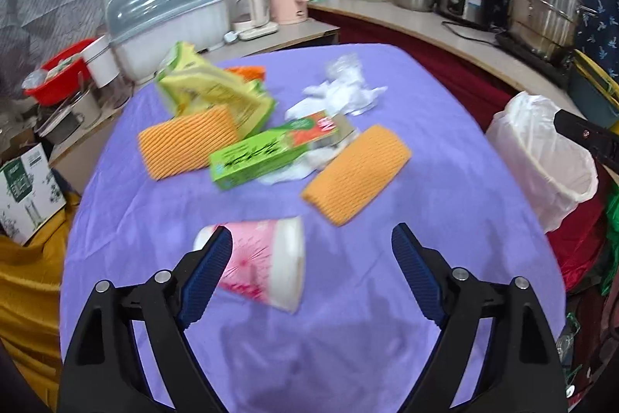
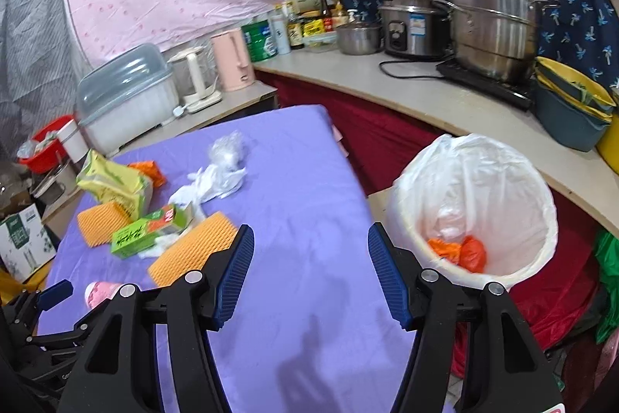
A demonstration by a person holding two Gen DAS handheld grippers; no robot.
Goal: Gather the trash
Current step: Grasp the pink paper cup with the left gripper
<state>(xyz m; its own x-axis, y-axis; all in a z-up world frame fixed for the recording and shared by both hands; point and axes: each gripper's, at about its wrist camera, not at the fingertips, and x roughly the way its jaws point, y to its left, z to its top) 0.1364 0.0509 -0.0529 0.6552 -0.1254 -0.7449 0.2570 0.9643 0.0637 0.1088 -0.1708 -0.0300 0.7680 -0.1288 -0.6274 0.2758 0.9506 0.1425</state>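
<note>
- Left gripper [image 1: 309, 239]: ribbed blue pads on black arms are being held spread wide, nothing pinched; its left pad [image 1: 209, 269] is overlapping the near end of a paper cup [image 1: 267, 266] in the left wrist view, contact not determinable.
- The cup, pink-printed with a white rim, is lying on its side on the purple cloth [image 1: 348, 355], which is smooth and lightly creased.
- Right gripper [image 2: 311, 258]: jaws are being held apart over bare cloth, nothing between them.
- Mid-table trash is being seen clustered: two ridged orange foam sleeves [image 1: 358, 173] [image 1: 187, 142], a green carton [image 1: 271, 151], crumpled white tissue [image 1: 344, 91], a yellow-green packet [image 1: 209, 84].
- A white-lined round bin [image 2: 476, 208] is standing beside the table's right edge, with orange scraps [image 2: 460, 250] inside.
- Beyond, steel pots [image 2: 495, 26] are lining the counter.
</note>
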